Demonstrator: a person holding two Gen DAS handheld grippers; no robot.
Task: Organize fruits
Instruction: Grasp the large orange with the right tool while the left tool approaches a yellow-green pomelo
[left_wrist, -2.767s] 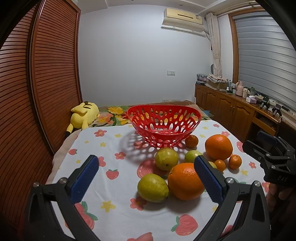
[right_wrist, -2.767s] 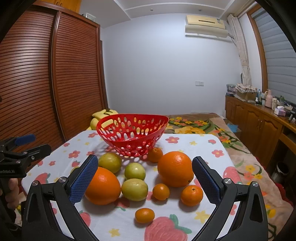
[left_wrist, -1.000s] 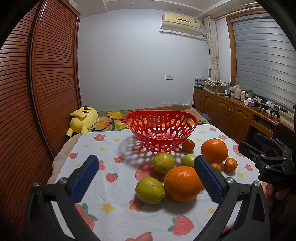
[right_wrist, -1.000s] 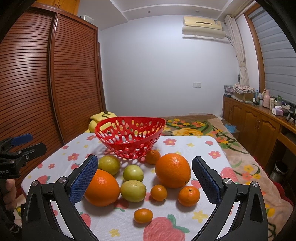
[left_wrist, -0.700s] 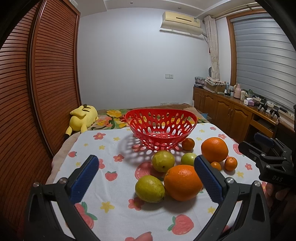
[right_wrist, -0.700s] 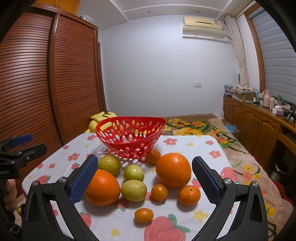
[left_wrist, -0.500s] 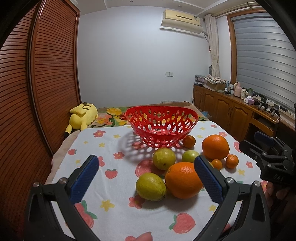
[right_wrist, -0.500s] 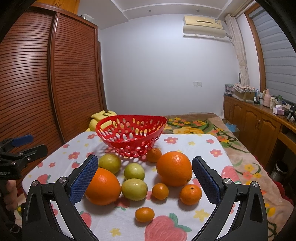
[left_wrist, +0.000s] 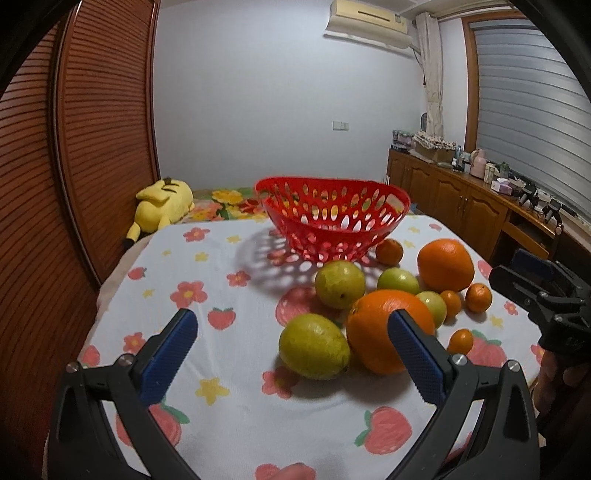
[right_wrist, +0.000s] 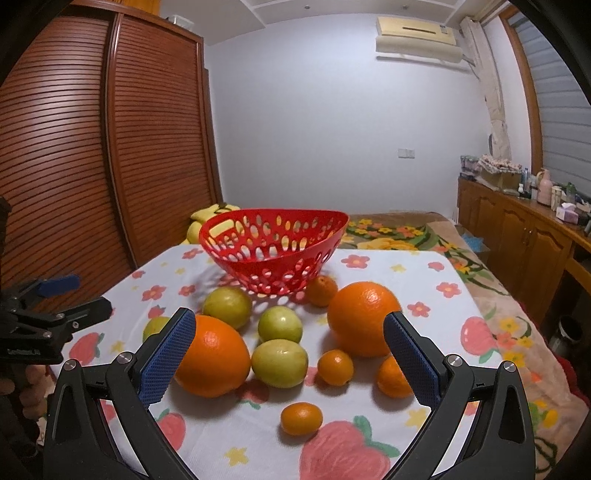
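Observation:
A red perforated basket (left_wrist: 332, 218) (right_wrist: 273, 243) stands empty at the far side of the table. In front of it lie two big oranges (left_wrist: 380, 332) (right_wrist: 362, 317), several green-yellow fruits (left_wrist: 314, 345) (right_wrist: 279, 363) and several small mandarins (left_wrist: 478, 297) (right_wrist: 301, 419). My left gripper (left_wrist: 291, 347) is open, low over the near left of the table, with a green fruit and an orange just ahead between its fingers' line. My right gripper (right_wrist: 288, 350) is open too, hovering before the fruit cluster. Each gripper shows at the other view's edge.
The table carries a white cloth (left_wrist: 221, 273) printed with strawberries and flowers. A yellow plush toy (left_wrist: 162, 205) lies on the bed beyond. A wooden slatted wardrobe (right_wrist: 74, 166) stands at the left and a wooden sideboard (left_wrist: 472, 206) with clutter at the right.
Both grippers have dipped and edged slightly closer to the fruit, so it looks larger and nearer. Their fingers stay apart. No fruit has moved.

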